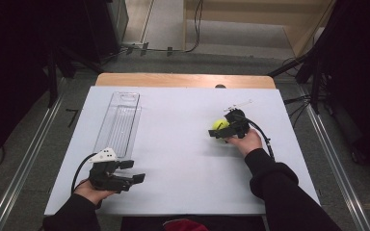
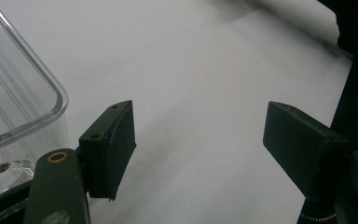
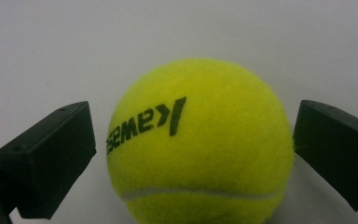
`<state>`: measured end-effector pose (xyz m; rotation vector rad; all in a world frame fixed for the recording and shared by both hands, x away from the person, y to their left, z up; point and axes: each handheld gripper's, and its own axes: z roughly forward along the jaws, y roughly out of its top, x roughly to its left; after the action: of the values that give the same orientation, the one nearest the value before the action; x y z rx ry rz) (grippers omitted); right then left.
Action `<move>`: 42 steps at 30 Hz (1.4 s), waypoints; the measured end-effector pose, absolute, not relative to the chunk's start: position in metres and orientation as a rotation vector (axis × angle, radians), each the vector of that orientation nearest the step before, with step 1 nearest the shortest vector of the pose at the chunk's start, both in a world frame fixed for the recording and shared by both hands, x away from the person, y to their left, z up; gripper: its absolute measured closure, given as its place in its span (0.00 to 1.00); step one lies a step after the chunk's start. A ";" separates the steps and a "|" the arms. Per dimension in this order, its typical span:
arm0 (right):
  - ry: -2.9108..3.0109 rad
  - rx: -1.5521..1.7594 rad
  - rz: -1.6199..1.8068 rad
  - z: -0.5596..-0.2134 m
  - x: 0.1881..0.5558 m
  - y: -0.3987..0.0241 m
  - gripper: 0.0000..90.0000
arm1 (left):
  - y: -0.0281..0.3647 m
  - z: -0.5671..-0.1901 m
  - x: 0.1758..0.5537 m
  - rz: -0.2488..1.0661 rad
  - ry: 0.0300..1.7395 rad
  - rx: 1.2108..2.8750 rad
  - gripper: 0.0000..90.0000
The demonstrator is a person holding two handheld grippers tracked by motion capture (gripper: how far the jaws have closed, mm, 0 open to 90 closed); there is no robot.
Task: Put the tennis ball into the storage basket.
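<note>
The tennis ball sits on the white table, well right of the clear tray, between the right gripper's parted jaws. Closing squarely across its widest part should stop it rolling. The left gripper rests spread, empty, just beside the tray.

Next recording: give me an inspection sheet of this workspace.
Surface: white table, wooden strip at the far edge.
Job's things: yellow tennis ball on the table; clear tray at the left, nothing seen in it.
Clutter: nothing seen.
Grippers: right hand-held gripper open, jaws either side of the ball; left hand-held gripper open, beside the tray.
Cables: one trails from each gripper.
Surroundings: grey floor, floor cables, dark stands.
</note>
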<state>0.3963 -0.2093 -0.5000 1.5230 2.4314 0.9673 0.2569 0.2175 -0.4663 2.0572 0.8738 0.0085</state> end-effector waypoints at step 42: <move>2.445 1.434 0.951 -0.494 0.389 -0.208 0.26 | 0.216 -0.466 0.256 0.004 0.867 2.059 0.29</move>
<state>0.3891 -0.2083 -0.4938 1.4339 2.4452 0.9512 0.2565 0.2161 -0.4660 2.0591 0.8673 0.0045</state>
